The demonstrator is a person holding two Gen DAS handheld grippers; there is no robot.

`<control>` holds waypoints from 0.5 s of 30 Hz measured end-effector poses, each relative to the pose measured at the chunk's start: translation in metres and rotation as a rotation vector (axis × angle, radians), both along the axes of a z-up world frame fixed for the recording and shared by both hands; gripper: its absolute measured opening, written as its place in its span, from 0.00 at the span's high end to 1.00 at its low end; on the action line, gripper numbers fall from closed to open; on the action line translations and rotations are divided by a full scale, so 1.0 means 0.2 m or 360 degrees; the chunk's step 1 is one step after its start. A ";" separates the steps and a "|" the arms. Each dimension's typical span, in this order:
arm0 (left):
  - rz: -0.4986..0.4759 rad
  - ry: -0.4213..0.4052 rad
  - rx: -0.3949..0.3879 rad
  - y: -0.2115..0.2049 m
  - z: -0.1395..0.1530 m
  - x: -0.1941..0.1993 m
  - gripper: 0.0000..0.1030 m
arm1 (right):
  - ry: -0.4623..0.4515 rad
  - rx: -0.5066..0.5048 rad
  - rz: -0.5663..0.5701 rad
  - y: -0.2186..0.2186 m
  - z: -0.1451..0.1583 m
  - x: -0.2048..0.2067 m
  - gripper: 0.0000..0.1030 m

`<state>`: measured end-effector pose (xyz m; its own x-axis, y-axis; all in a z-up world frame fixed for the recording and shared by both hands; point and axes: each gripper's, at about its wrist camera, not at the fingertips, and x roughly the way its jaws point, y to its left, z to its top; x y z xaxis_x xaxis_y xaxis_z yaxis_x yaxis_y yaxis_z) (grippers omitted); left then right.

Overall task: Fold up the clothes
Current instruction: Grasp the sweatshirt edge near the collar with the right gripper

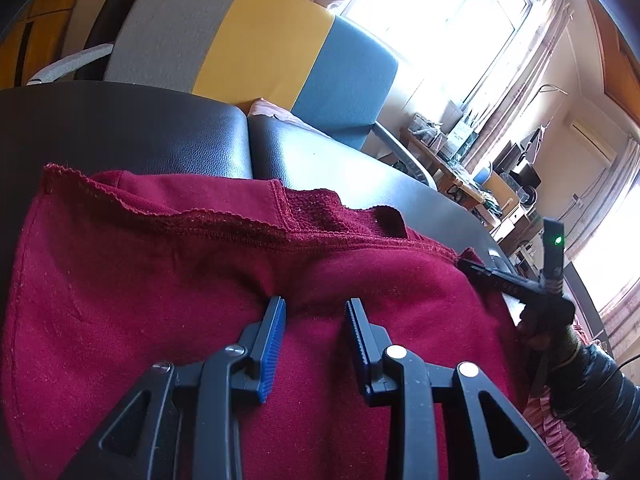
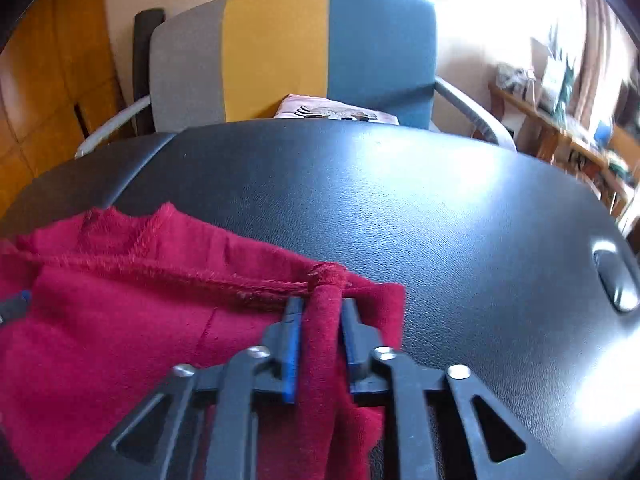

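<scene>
left wrist: low, close over red garment [image 1: 200, 280], faces chair [image 1: 260, 40] | right wrist: same, from the right | shared: garment, black table [image 2: 440, 220], chair

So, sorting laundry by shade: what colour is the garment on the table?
Dark red garment, clearest in the left wrist view.

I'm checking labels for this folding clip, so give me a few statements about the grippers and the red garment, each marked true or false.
1. The right gripper pinches a fold of the red garment. True.
2. The left gripper is clamped on cloth. False: its jaws stand apart over the garment.
3. The garment lies on a black padded surface. True.
4. The chair behind is all green. False: grey, yellow and blue panels.
</scene>
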<state>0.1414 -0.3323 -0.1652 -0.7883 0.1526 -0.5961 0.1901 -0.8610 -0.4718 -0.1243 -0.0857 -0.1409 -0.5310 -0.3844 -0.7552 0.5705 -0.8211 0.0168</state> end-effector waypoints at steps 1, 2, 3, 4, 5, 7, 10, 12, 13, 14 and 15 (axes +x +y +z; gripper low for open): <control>-0.0011 0.0010 -0.0008 0.02 0.02 0.01 0.70 | -0.0017 -0.0022 -0.0025 0.03 0.02 -0.01 0.55; -0.0021 0.0019 -0.0017 0.03 0.04 0.02 0.70 | 0.0009 -0.0023 -0.0041 0.05 0.06 0.00 0.50; -0.0032 0.0029 -0.0025 0.05 0.07 0.02 0.70 | 0.0063 -0.0024 -0.0035 0.06 0.11 0.02 0.44; -0.0043 0.0038 -0.0034 0.07 0.09 0.03 0.70 | 0.0118 -0.0026 -0.0028 0.07 0.17 0.05 0.42; -0.0053 0.0048 -0.0042 0.09 0.11 0.04 0.70 | 0.0173 -0.0028 -0.0021 0.08 0.23 0.07 0.42; -0.0075 0.0067 -0.0059 0.12 0.16 0.06 0.70 | 0.0244 -0.0058 0.0069 0.07 0.33 0.16 0.41; -0.0155 0.0094 -0.0104 0.22 0.22 0.08 0.70 | 0.0234 -0.0138 0.0159 0.01 0.39 0.26 0.39; -0.0275 0.0074 -0.0127 0.34 0.21 0.08 0.70 | 0.0201 -0.0215 0.0209 -0.04 0.41 0.31 0.37; -0.0333 0.0046 -0.0122 0.40 0.19 0.08 0.70 | 0.0195 -0.0229 0.0216 -0.08 0.39 0.33 0.37; -0.0372 0.0016 -0.0135 0.45 0.16 0.08 0.70 | 0.0189 -0.0243 0.0222 -0.12 0.38 0.34 0.37; -0.0411 -0.0014 -0.0148 0.51 0.13 0.09 0.70 | 0.0196 -0.0238 0.0219 -0.16 0.37 0.36 0.37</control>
